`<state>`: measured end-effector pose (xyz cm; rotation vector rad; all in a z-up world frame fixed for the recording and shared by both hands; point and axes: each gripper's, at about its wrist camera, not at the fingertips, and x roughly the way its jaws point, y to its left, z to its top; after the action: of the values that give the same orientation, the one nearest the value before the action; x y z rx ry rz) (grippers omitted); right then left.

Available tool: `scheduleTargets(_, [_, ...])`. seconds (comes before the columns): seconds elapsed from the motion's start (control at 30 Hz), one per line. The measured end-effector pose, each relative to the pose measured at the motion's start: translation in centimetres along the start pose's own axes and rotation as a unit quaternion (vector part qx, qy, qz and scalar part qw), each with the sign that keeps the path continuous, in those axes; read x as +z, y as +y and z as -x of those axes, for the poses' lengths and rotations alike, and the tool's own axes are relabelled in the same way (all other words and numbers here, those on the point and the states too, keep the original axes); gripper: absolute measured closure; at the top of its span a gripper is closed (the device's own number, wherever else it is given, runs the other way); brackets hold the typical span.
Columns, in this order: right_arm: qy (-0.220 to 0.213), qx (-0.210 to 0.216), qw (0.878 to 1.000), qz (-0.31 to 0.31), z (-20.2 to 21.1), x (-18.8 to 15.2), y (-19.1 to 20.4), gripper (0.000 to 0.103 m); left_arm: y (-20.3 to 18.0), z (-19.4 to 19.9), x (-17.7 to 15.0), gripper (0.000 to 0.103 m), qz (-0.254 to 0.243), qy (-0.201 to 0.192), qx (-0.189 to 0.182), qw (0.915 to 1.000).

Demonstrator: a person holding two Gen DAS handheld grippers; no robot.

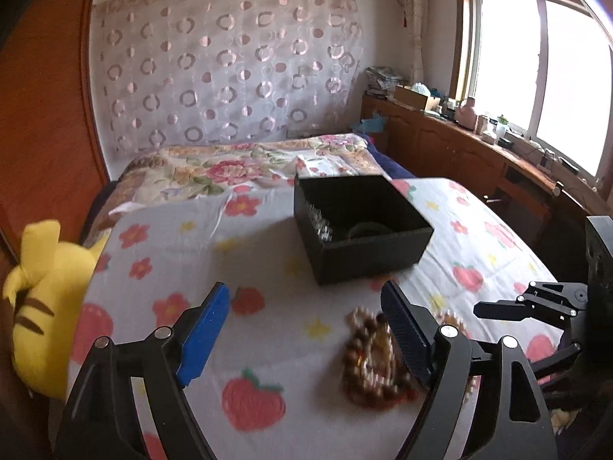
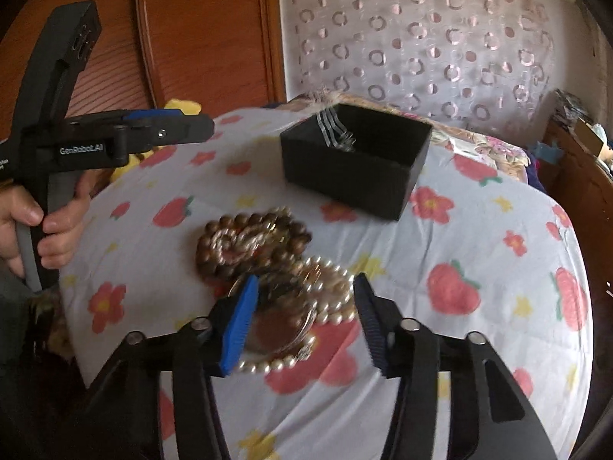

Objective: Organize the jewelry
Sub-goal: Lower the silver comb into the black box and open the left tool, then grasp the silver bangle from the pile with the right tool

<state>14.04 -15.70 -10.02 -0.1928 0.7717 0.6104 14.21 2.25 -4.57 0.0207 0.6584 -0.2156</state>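
While both grippers hover over the bed (image 2: 498, 199), the right gripper (image 2: 302, 320) has its fingers apart, straddling the near end of a jewelry heap without touching it as far as the blur lets one tell. Between those fingers lie a pearl strand (image 2: 329, 299) and a round, shiny brown piece (image 2: 276, 326); what that piece is cannot be made out. Just beyond, touching the pearls, a brown bead strand (image 2: 237, 241) is coiled around some gold-toned links. That makes two beaded strands that can be counted; the rest of the heap is too smeared to number.

From the left wrist view, the left gripper (image 1: 306, 329) also has its fingers spread wide, holding nothing, with the same heap (image 1: 375, 360) beside its right-hand finger. A hand (image 2: 34, 226) grips the left gripper's handle at the bed's left edge.

Farther on, near the middle of the bed, stands one black box (image 2: 356, 165), open at the top. Inside it a clear, ridged item (image 2: 337, 130) leans against the left wall, and a dark ring-like shape (image 1: 364, 228) lies on the floor of the box.

At the bed's left edge sits one yellow plush (image 1: 38, 306). Behind the flowered sheet is a floral quilt (image 1: 237, 168).
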Motion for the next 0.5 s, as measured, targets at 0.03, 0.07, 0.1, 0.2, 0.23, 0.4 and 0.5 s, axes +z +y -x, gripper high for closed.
scheduleTargets(0.03, [0.005,-0.003,1.000,-0.001,-0.1,-0.3,0.1,0.057,0.2,0.1,-0.4,0.025,0.001,0.003,-0.001,1.0000])
scheduleTargets(0.07, [0.008,-0.002,1.000,-0.004,-0.1,-0.4,0.1,0.061,0.3,0.2,-0.9,0.025,0.003,0.006,-0.001,1.0000])
scheduleTargets(0.1, [0.010,0.001,1.000,-0.009,-0.2,-0.6,-0.1,0.066,0.3,0.2,-1.2,0.025,0.005,0.007,-0.001,1.0000])
scheduleTargets(0.2, [0.016,0.004,1.000,-0.021,-0.3,-1.1,-0.2,0.077,0.5,0.5,-2.4,0.025,0.009,0.014,-0.006,0.9998])
scheduleTargets(0.23, [0.019,0.006,1.000,-0.024,-0.4,-1.3,-0.4,0.078,0.5,0.5,-2.7,0.025,0.008,0.015,-0.006,0.9998])
scheduleTargets(0.4, [0.026,0.012,0.999,-0.036,-0.9,-1.4,-0.6,0.085,0.1,0.4,-3.7,0.025,0.006,0.021,-0.002,0.9998])
scheduleTargets(0.5, [0.025,0.014,0.999,-0.038,-0.9,-1.3,-0.5,0.092,0.0,0.4,-4.1,0.025,0.008,0.024,-0.004,0.9997])
